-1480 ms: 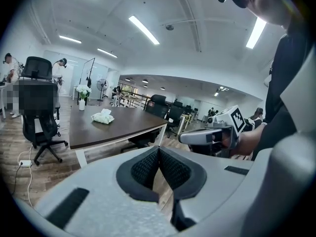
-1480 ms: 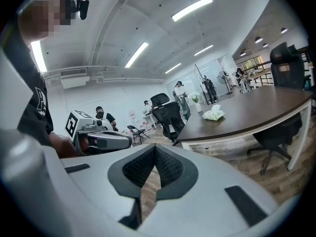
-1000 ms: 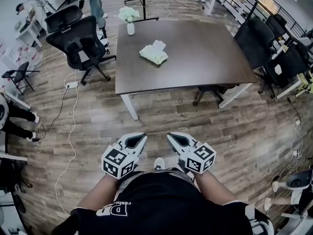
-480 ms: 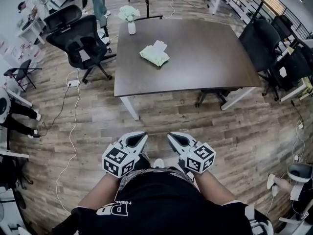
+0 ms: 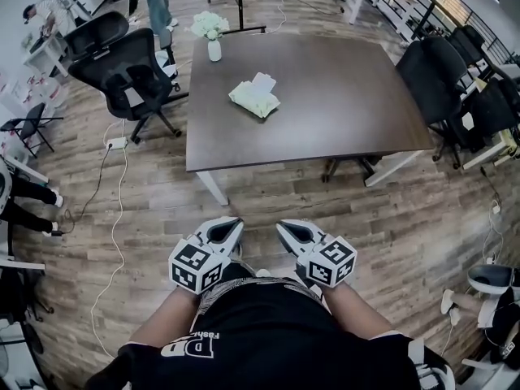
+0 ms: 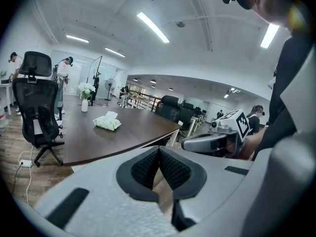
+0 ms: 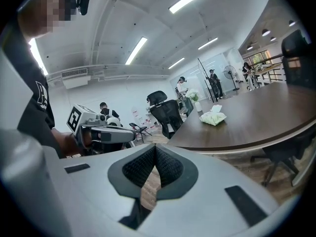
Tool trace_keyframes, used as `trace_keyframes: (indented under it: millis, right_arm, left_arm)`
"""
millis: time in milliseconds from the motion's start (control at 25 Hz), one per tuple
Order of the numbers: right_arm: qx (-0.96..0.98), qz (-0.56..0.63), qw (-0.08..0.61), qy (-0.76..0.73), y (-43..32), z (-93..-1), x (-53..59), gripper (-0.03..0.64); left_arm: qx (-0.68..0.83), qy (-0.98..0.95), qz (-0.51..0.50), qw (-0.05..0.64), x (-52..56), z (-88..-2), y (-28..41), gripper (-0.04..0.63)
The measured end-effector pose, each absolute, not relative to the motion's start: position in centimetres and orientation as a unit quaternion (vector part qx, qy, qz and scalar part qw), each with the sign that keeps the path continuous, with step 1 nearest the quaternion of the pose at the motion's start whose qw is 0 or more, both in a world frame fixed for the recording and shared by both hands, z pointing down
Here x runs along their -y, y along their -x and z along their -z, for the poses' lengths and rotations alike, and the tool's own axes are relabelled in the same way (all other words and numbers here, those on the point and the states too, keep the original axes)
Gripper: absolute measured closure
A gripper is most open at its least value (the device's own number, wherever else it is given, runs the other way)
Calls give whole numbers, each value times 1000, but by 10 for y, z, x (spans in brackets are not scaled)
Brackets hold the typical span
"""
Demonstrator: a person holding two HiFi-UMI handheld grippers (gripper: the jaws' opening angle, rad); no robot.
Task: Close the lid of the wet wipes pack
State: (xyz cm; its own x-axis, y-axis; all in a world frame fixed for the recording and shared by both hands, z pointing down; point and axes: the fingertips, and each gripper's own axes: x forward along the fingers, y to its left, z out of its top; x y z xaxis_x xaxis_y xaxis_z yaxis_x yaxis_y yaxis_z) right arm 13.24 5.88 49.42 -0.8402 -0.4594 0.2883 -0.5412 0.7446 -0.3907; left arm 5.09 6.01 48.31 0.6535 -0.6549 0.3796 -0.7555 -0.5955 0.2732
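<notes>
My left tongs (image 5: pixel 227 224) are clenched on nothing, down near my body. The wipes pack (image 5: pixel 254 97) sits far off on the dark table (image 5: pixel 341 112), well apart from both tongs, its lid (image 5: pixel 263 80) flipped open. The right tongs (image 5: pixel 287 227) are clenched empty too.

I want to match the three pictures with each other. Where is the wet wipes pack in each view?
Head view: the wet wipes pack lies on the dark table, above centre.
Left gripper view: the pack is left of centre, on the table.
Right gripper view: the pack is right of centre, on the table.
Shared landmark: the white vase of flowers, left of the pack in every view.
</notes>
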Motion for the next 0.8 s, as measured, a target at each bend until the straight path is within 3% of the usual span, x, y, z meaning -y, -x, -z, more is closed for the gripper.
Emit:
trace_keyframes:
  millis: [800]
  right_arm:
    - [916,-250,123,-289,-70,-506,88,615]
  left_arm:
    - [381,-890,-129,213,92,-492,22,578]
